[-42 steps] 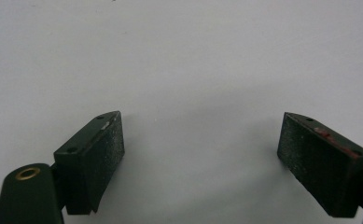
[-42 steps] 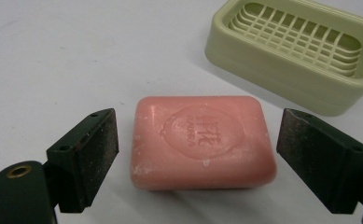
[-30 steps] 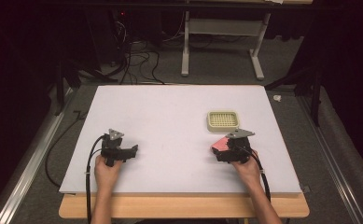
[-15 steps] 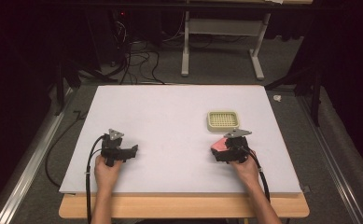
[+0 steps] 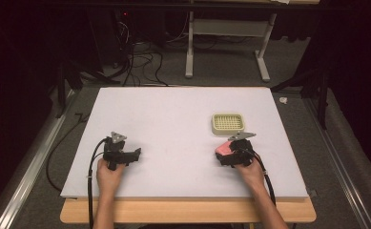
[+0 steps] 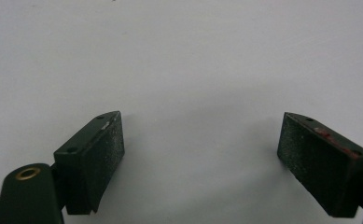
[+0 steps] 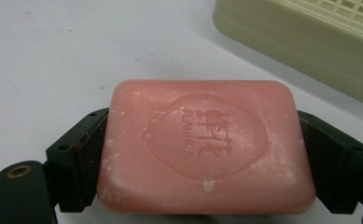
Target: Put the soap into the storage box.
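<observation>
The pink soap bar point(image 7: 206, 147) in your right gripper point(image 5: 229, 155) carries a stamped oval seal with raised characters and a line of small Latin letters beside them; the letters are too faint to read for certain. White flecks dot its top face.

Your right gripper's 2 fingers point(image 7: 79, 170) clamp the soap bar by its 2 short ends, one pad flat against each end, with the stamped face turned up toward the camera. In the high view the soap shows as a pink patch at the front of that gripper, low over the white bench point(image 5: 173, 119), near its right front part. Whether the bar touches the bench surface you cannot tell from these views.

The cream soap dish point(image 5: 228, 122), with its slotted grid top, sits on the bench just beyond the soap and apart from it; in the right gripper view its side wall point(image 7: 310, 42) fills the upper right corner.

Your left gripper point(image 5: 134, 155) has its 2 fingers point(image 6: 93, 156) spread wide with only bare bench between them, holding nothing. It sits low at the left front of the bench, well apart from the soap.

Both of your hands come in from the near edge, the right hand point(image 5: 250, 169) and the left hand point(image 5: 108, 172) each wrapped around a gripper body, forearms roughly parallel, cables trailing back toward you.
</observation>
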`<state>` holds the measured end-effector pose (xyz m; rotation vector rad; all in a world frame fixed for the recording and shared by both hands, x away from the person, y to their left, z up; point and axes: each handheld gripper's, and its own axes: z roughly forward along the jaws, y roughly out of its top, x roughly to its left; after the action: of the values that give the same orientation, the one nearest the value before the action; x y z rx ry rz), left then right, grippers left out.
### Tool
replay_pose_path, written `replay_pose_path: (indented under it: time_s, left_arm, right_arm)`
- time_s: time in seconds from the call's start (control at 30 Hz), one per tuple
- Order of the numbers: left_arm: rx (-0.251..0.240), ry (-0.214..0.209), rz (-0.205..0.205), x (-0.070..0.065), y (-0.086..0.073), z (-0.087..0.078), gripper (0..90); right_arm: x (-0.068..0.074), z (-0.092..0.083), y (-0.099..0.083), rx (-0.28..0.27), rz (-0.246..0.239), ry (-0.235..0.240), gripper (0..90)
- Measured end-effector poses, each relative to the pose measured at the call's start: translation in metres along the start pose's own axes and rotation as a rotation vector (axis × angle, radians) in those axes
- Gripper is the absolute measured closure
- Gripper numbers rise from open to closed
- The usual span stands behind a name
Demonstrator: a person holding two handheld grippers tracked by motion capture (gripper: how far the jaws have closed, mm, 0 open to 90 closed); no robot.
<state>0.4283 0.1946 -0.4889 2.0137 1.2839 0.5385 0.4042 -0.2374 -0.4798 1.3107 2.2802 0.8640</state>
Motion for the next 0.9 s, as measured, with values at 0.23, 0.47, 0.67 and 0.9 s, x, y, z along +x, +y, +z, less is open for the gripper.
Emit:
replay_pose_path:
  time_s: [0.23, 0.47, 0.67, 0.9]
  left_arm:
    - [0.0, 0.0, 0.0, 0.0, 0.0, 0.0, 15.0]
    - [0.0, 0.0, 0.0, 0.0, 0.0, 0.0, 15.0]
    - [0.0, 0.0, 0.0, 0.0, 0.0, 0.0, 15.0]
    - [0.0, 0.0, 0.0, 0.0, 0.0, 0.0, 15.0]
  right_arm:
    - [0.001, -0.001, 0.0, 0.006, -0.006, -0.003, 13.5]
    - [0.001, -0.004, 0.0, 0.004, 0.011, -0.01, 13.7]
    - [0.0, -0.01, 0.0, -0.014, 0.022, 0.002, 13.7]
    - [0.0, -0.017, 0.002, -0.02, 0.018, 0.006, 13.7]
